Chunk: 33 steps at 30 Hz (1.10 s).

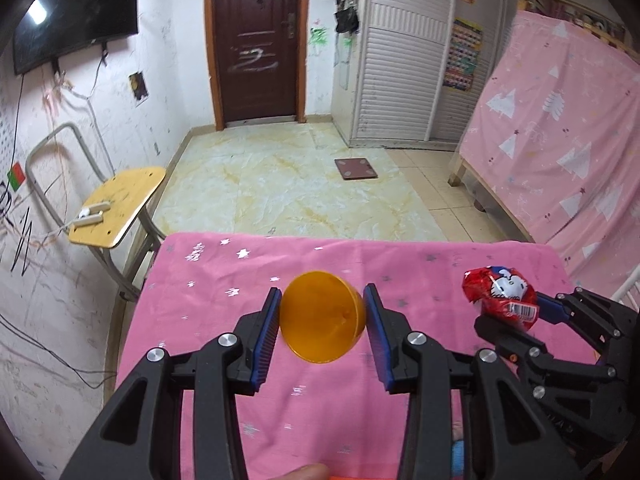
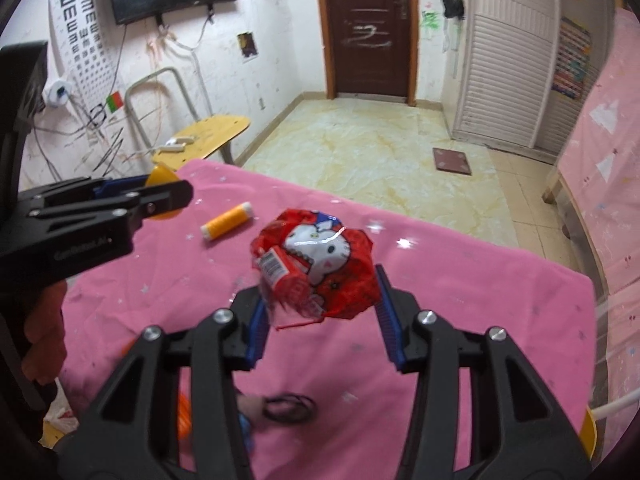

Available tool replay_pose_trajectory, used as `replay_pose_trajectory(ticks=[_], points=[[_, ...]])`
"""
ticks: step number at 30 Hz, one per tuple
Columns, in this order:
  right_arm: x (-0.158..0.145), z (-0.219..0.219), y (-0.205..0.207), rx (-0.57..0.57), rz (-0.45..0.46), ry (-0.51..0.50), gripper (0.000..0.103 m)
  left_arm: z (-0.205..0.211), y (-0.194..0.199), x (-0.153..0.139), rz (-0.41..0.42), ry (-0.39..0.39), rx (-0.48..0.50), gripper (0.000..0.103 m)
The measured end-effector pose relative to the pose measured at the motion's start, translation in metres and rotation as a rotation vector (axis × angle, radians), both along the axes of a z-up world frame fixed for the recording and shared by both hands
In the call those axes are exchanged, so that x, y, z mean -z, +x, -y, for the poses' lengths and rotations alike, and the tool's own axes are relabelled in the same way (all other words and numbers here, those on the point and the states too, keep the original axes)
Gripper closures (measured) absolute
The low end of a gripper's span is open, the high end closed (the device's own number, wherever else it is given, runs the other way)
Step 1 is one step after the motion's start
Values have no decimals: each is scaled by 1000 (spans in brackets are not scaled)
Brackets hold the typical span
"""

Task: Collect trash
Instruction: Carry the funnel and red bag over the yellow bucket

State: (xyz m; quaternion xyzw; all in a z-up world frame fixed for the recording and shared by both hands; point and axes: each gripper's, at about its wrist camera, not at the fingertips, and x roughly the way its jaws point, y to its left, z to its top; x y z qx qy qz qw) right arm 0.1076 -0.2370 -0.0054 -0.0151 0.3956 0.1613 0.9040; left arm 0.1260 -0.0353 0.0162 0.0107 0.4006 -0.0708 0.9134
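Left gripper: clamped on orange cup, raised above the pink cloth for carrying off. Right gripper: pinching red wrapper, likewise lifted. Farther left: orange spool lying uncollected.

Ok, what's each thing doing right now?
Orange cup: gripped by the left gripper, tilted.
Red snack bag: crumpled, pinched in the right gripper.
Yellow thread spool: lying on its side on the pink cloth.
Door: shut.
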Motion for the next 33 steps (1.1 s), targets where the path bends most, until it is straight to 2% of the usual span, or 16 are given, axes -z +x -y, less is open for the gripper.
replay_pose_trajectory(ticks=[17,26,33], points=[[-7,139,-67,239,69,75,58,136,-51,-20,36,44,201,69],[0,200,-102,350,74,93,58,218,-84,-11,24,60,328,69],[9,235,-123,410,77,114,58,257,-98,-6,14,83,386,69]])
